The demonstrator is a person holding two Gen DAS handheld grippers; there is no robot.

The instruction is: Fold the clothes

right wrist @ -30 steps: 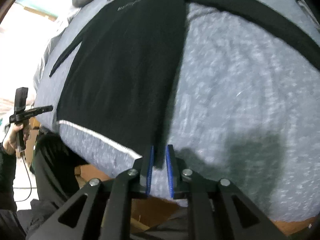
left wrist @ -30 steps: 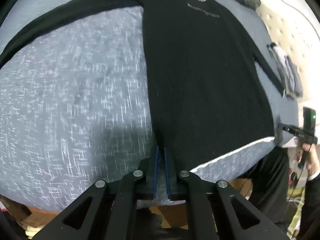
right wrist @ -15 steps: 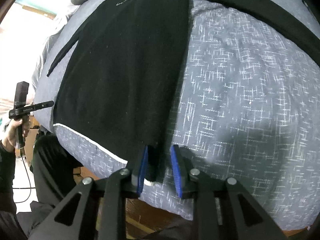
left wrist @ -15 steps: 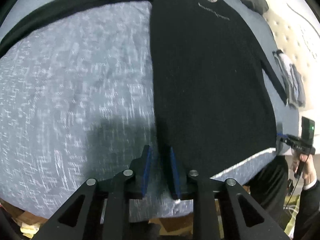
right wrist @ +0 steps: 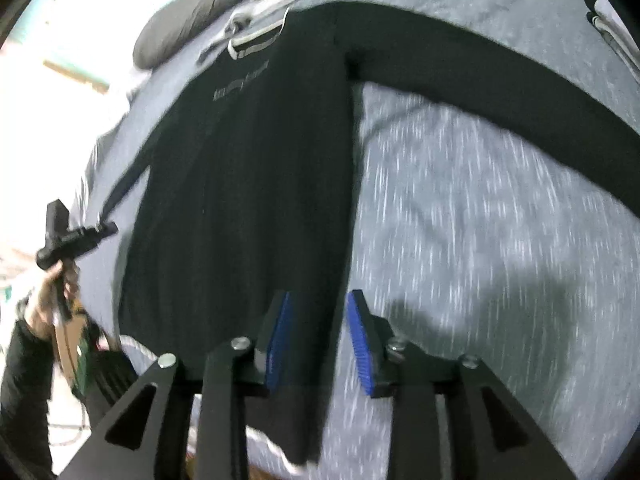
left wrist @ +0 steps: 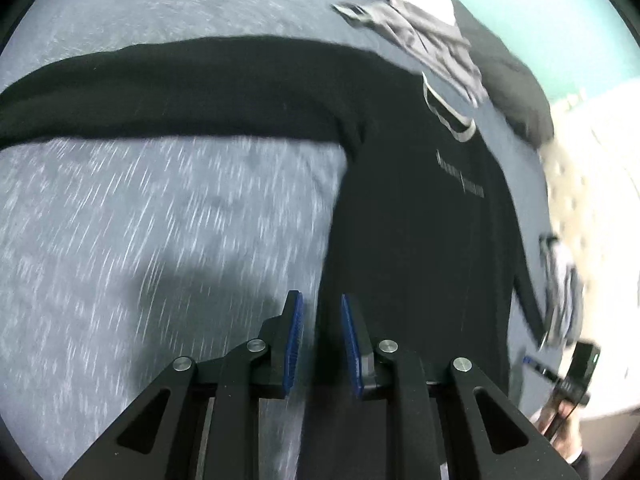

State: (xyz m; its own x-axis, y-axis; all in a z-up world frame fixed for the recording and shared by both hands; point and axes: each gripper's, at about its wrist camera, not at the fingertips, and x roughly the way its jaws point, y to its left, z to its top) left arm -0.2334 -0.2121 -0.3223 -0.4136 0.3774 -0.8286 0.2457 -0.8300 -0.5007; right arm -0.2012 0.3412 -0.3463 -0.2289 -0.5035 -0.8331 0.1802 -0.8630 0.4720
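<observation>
Black long-sleeved shirt (left wrist: 420, 240), spread flat on our bed (left wrist: 140, 240): left gripper (left wrist: 320, 340) and right gripper (right wrist: 316, 344) released, astride its side edges for folding.

Both cams sit low at the near edge of the bed (left wrist: 120, 240), looking forward toward the far end. Left one hugs the black shirt (left wrist: 420, 220) at its left side edge, right one its right edge (right wrist: 260, 180). Both share the shirt's body and collar.
</observation>
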